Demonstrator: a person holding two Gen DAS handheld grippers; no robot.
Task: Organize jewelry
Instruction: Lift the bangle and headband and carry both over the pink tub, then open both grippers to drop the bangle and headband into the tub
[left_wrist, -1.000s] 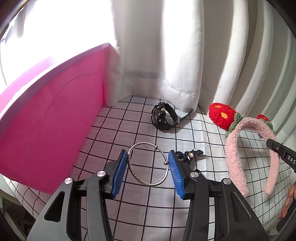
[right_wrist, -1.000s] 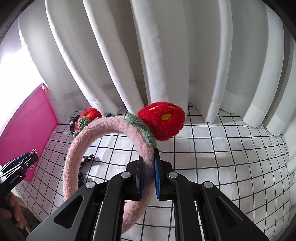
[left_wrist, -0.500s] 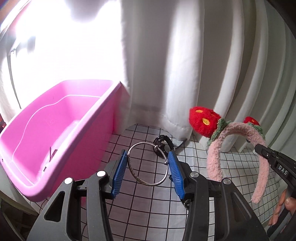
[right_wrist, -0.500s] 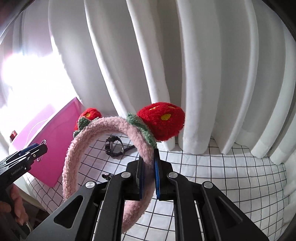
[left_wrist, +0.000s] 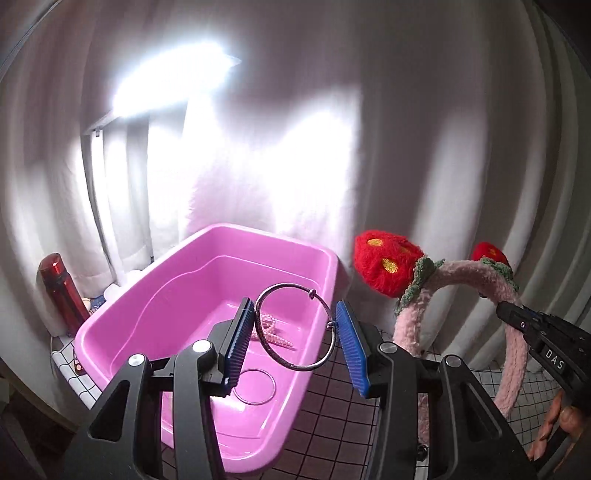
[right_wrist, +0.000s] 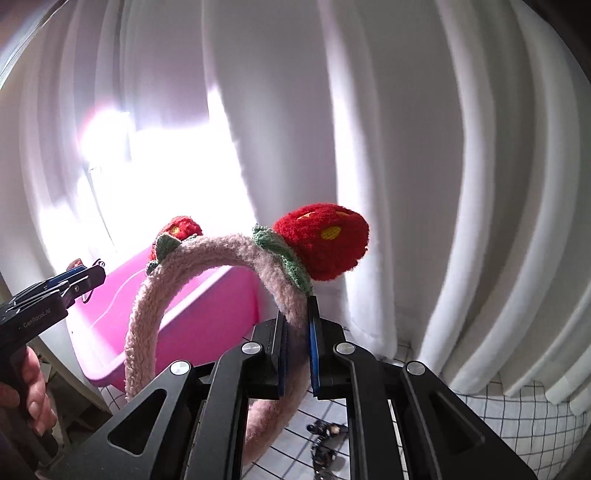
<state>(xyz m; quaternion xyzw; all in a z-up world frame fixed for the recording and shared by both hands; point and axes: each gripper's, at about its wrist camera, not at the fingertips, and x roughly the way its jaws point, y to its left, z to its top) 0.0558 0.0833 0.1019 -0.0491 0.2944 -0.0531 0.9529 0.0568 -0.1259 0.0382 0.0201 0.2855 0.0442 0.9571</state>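
White letters "DAS" stand on the black body of the right gripper (left_wrist: 511, 314), and small grey lettering, seemingly "GenRobot.AI", runs along the body of the left gripper (right_wrist: 94, 275).

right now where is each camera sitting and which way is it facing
Left wrist: on the left gripper, looking forward and down at the pink tub; its own jaws hold the silver bangle, and fingers of the right hand show at the right edge.
Right wrist: on the right gripper, facing the white curtain; its jaws clamp the pink headband, with the left hand at the left edge.
Shared: tub, headband, curtain, and each view catches the other gripper.
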